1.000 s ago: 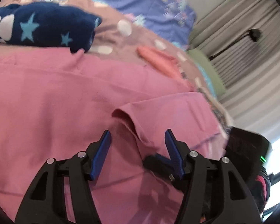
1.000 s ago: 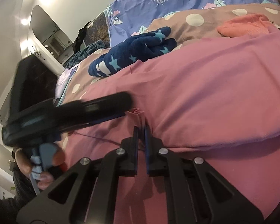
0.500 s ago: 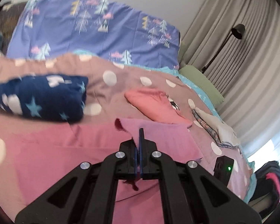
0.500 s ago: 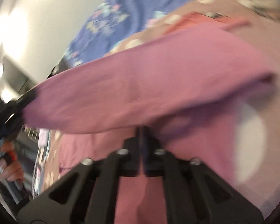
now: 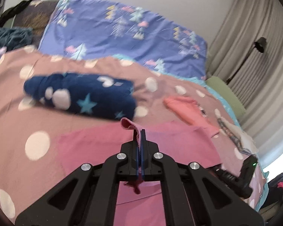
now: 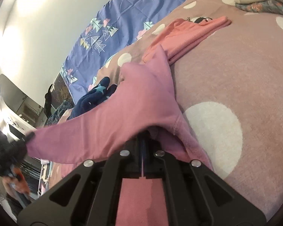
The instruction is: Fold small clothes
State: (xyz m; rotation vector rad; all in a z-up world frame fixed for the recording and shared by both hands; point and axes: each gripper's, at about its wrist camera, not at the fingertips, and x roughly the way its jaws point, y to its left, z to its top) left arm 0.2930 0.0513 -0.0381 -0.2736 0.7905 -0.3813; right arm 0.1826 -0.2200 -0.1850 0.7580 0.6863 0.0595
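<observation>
Both jaws have clamped the pink garment [image 5: 179, 143] and lifted its edge off the bed [image 5: 13, 98], left gripper [image 5: 140, 131] and right gripper [image 6: 142, 141] apparently starting a fold.

No text, label, brand or number can be read here. The purple sheet [image 5: 122, 32] at the head of the bed carries only tree pictures, no letters.
</observation>
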